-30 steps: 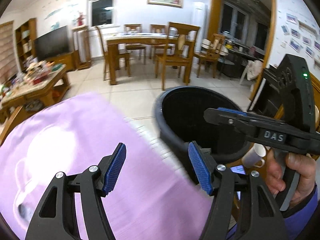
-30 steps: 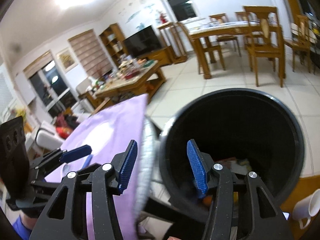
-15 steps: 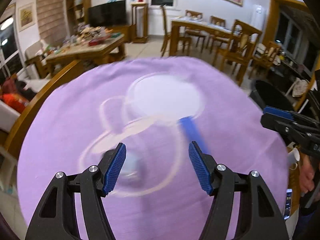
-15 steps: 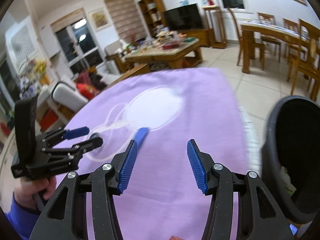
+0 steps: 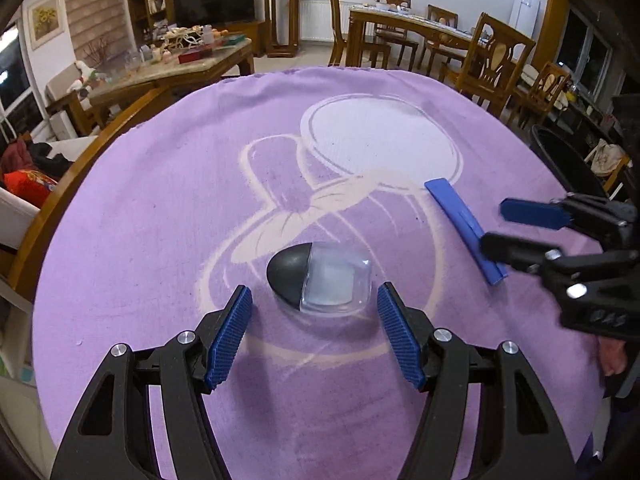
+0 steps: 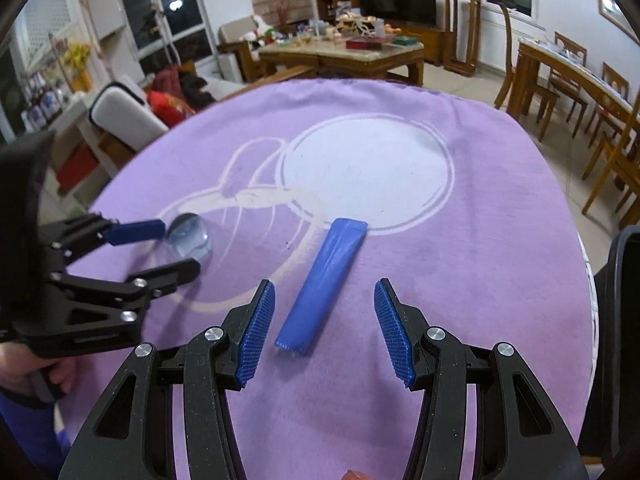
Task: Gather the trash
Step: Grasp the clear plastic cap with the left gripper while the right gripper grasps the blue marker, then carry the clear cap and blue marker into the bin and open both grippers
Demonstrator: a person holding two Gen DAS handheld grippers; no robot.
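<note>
A clear plastic cup with a black lid (image 5: 320, 280) lies on its side on the purple cloth (image 5: 160, 200), just ahead of my open left gripper (image 5: 314, 332). In the right wrist view the cup (image 6: 190, 236) lies between the left gripper's fingers (image 6: 138, 230). A flat blue wrapper (image 6: 322, 284) lies on the cloth just ahead of my open right gripper (image 6: 324, 332); it also shows in the left wrist view (image 5: 464, 228), under the right gripper's fingers (image 5: 528, 212). The black trash bin (image 6: 624, 320) stands off the table's right edge.
The round table's cloth (image 6: 440, 280) bears a white printed figure. The bin's rim (image 5: 560, 160) shows at the right of the left wrist view. A coffee table (image 6: 340, 52), dining chairs (image 5: 492, 60) and a sofa (image 6: 128, 108) stand beyond the table.
Both grippers swung from over the black bin back to the table. The left now stands at the cup, the right at the blue wrapper. Both stayed open.
</note>
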